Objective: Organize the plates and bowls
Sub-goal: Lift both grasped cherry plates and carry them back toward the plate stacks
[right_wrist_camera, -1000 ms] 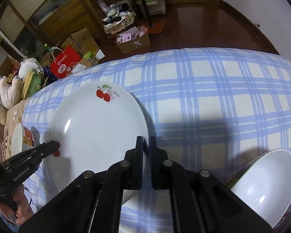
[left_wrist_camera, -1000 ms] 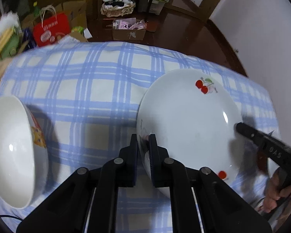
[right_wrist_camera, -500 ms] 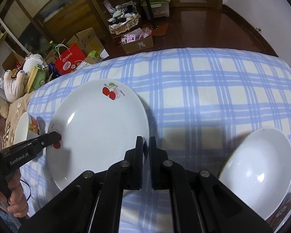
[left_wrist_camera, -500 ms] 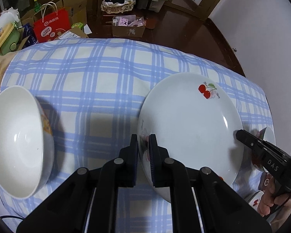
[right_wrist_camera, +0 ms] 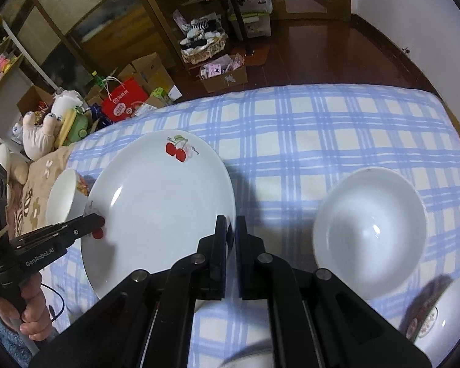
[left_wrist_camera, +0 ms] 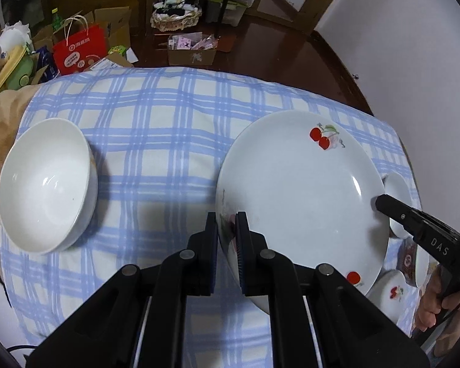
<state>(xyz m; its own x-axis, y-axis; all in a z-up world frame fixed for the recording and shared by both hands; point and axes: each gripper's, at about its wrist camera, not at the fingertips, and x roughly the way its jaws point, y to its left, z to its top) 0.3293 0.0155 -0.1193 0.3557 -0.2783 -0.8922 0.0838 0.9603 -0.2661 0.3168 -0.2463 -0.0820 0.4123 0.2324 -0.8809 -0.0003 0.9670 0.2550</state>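
A large white plate (left_wrist_camera: 300, 190) printed with red cherries hangs above the blue checked tablecloth (left_wrist_camera: 156, 128), held from both sides. My left gripper (left_wrist_camera: 227, 227) is shut on its near left rim. My right gripper (right_wrist_camera: 231, 230) is shut on the opposite rim, and its tip (left_wrist_camera: 378, 204) shows at the plate's right edge in the left wrist view. From the right wrist, the left gripper (right_wrist_camera: 96, 222) bites the plate (right_wrist_camera: 162, 202) beside a cherry mark. A white bowl (left_wrist_camera: 46, 184) sits left of the plate, seen again (right_wrist_camera: 61, 199) half hidden behind it.
A second white bowl (right_wrist_camera: 368, 230) and a patterned bowl (right_wrist_camera: 438, 316) stand right of the plate. A small cherry dish (left_wrist_camera: 392, 291) lies below its right rim. Beyond the cloth's far edge are boxes, a red bag (left_wrist_camera: 79, 49) and dark floor. A white wall (left_wrist_camera: 414, 46) stands on the right.
Both grippers have risen with the plate between them. The table looks farther away, and the bowls on either side have come more fully into view.
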